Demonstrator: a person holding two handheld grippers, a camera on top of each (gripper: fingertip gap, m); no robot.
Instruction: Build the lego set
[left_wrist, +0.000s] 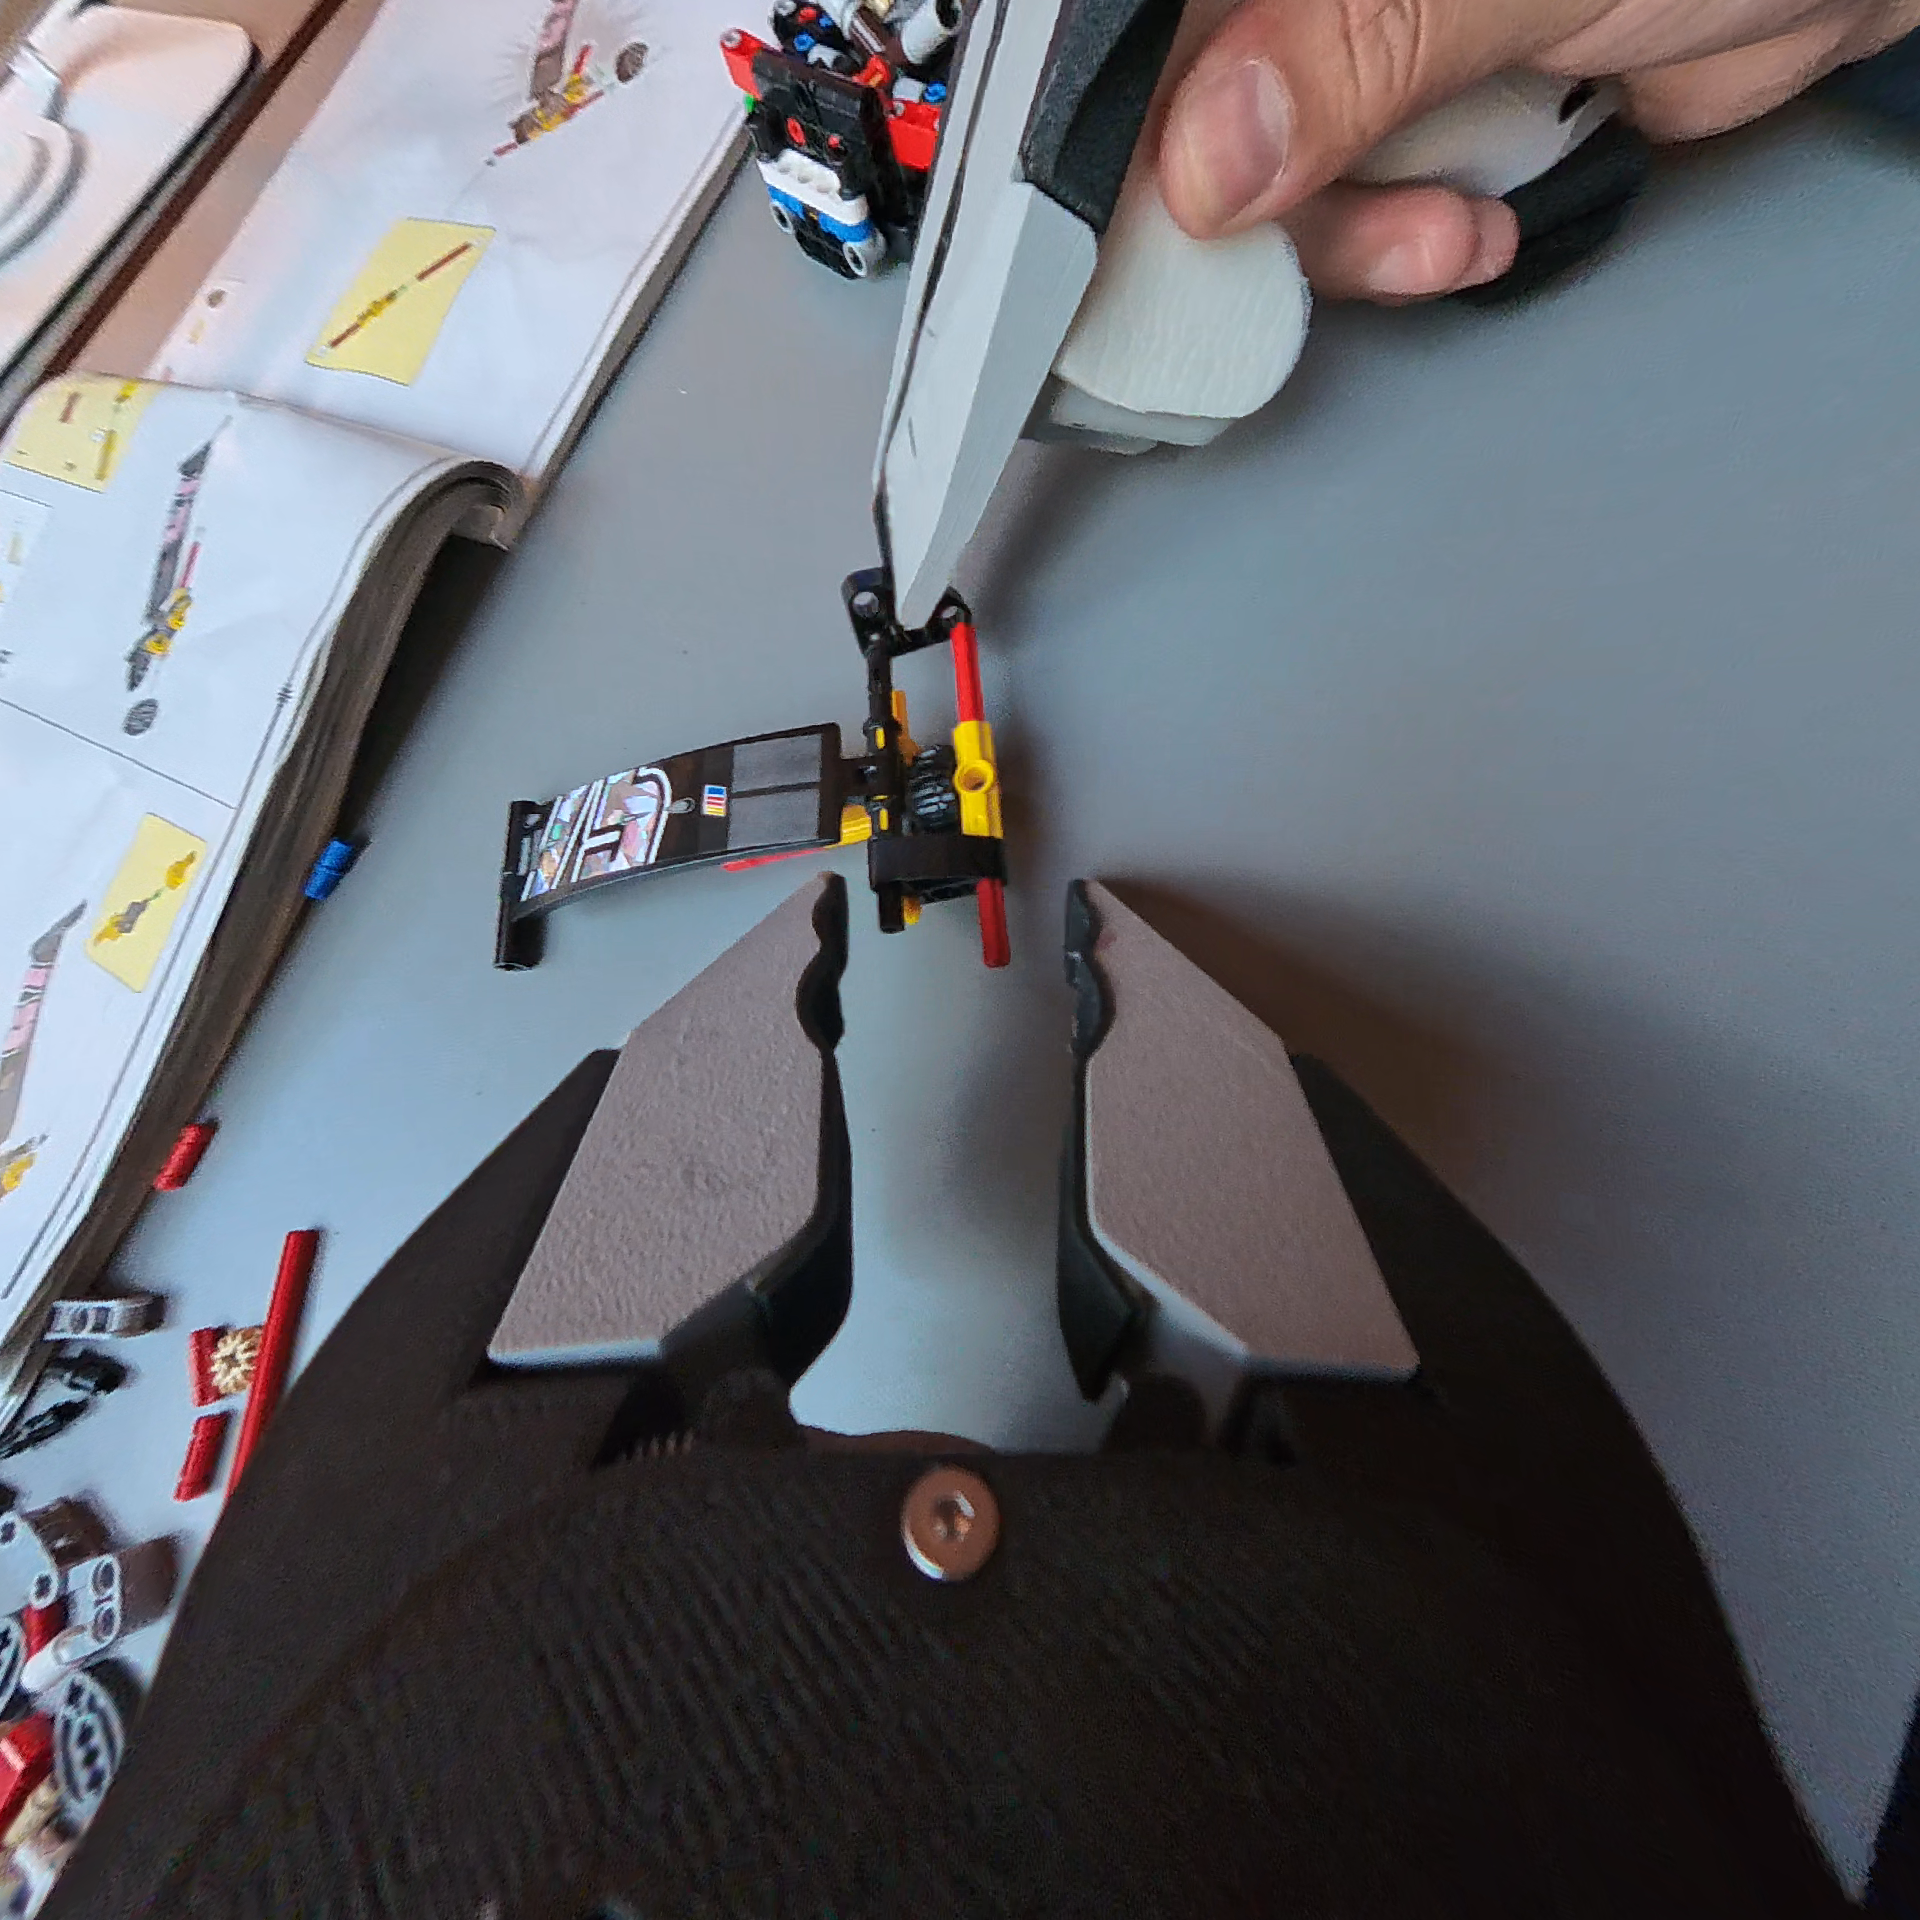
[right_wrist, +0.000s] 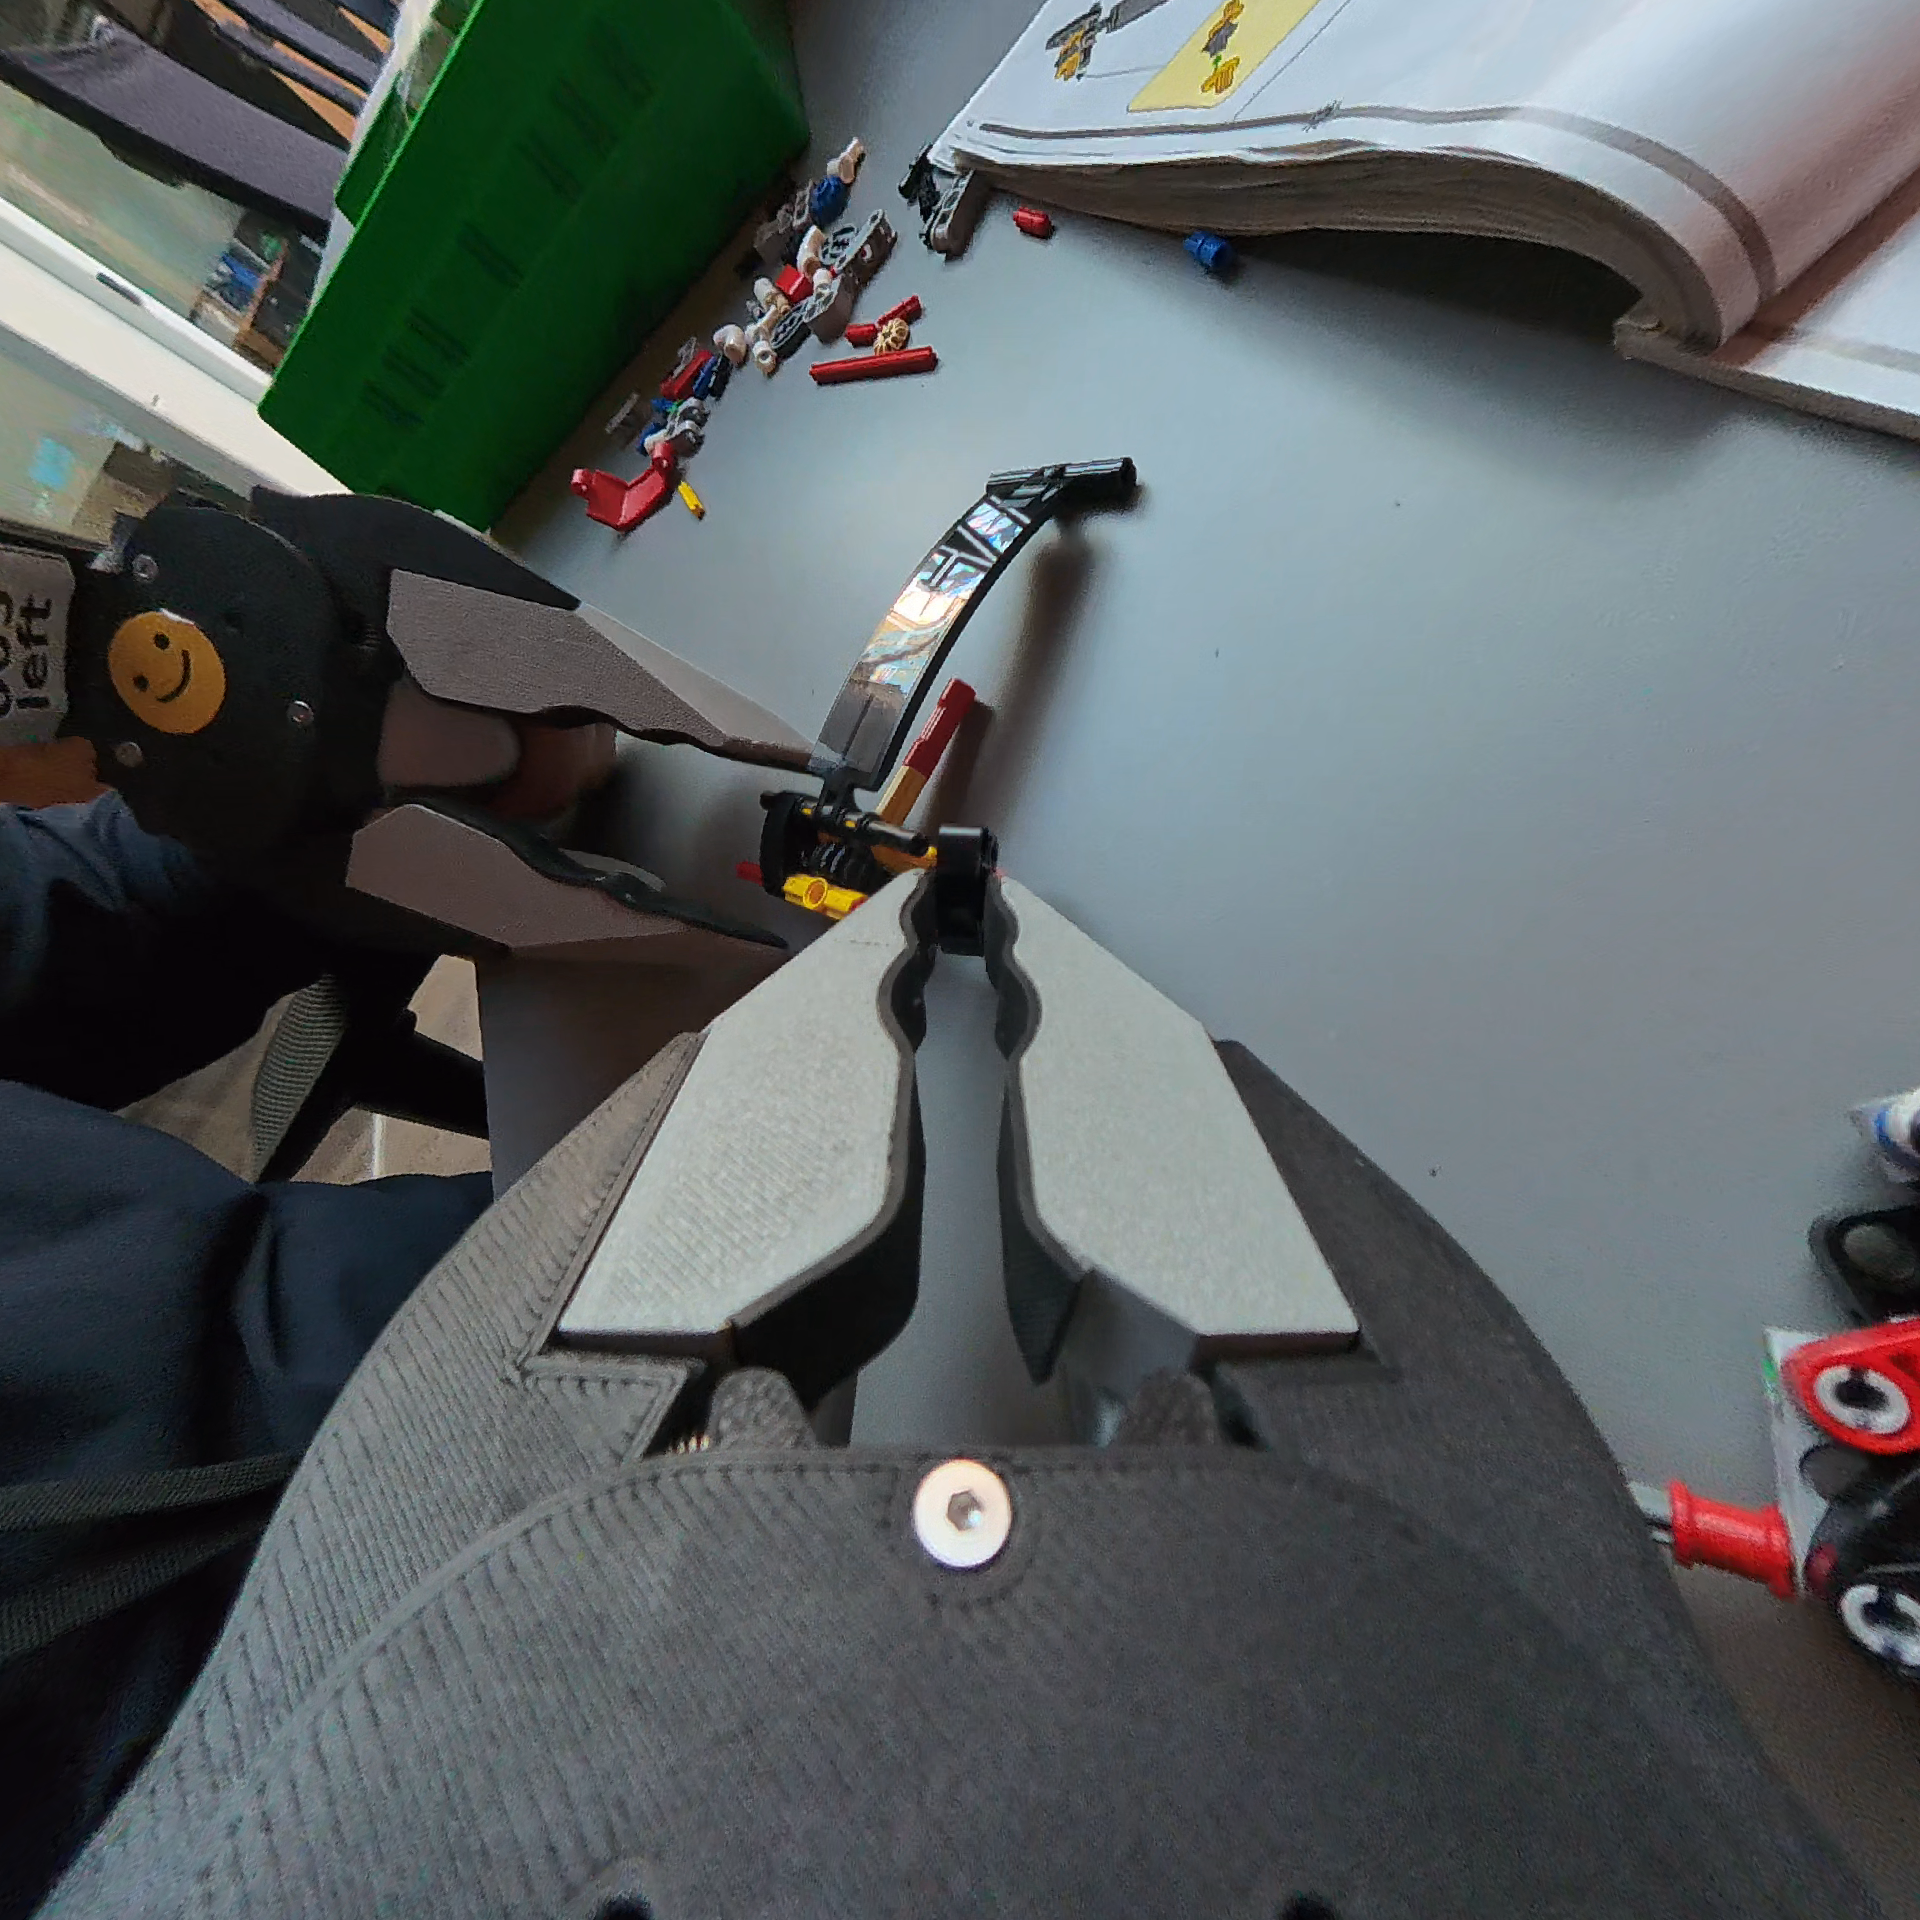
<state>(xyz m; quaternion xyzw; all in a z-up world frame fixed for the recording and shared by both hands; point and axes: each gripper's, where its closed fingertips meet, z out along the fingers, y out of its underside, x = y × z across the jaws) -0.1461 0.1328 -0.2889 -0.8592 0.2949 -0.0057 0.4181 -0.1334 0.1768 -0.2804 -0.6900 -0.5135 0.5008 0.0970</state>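
A small brick assembly lies on the grey table (left_wrist: 1455, 727). It has a curved black panel with a sticker (left_wrist: 665, 821), a yellow connector (left_wrist: 975, 779), a red axle (left_wrist: 968, 675) and a black gear. My right gripper (right_wrist: 961, 914) is shut on the black connector piece (right_wrist: 961, 883) at the assembly's far end. It shows in the left wrist view (left_wrist: 914, 592) coming down from above. My left gripper (left_wrist: 956, 914) is open. Its fingertips (left_wrist: 831, 914) stand on either side of the assembly's near end, with a gap on both sides. It also shows in the right wrist view (right_wrist: 792, 844).
An open instruction booklet (left_wrist: 208, 623) lies to the left, with a blue pin (left_wrist: 332, 868) by its edge. A part-built model (left_wrist: 831, 135) stands at the back. Loose parts (left_wrist: 239, 1361) lie at the near left. A green bin (right_wrist: 540, 229) stands beyond them. A hand (left_wrist: 1351, 135) holds the right gripper. Some 5 cm of space lies between my two pairs of fingers. Both grippers' tips are roughly 15 cm from the blue pin (left_wrist: 332, 868). It is also in sight in the right wrist view (right_wrist: 1204, 254).
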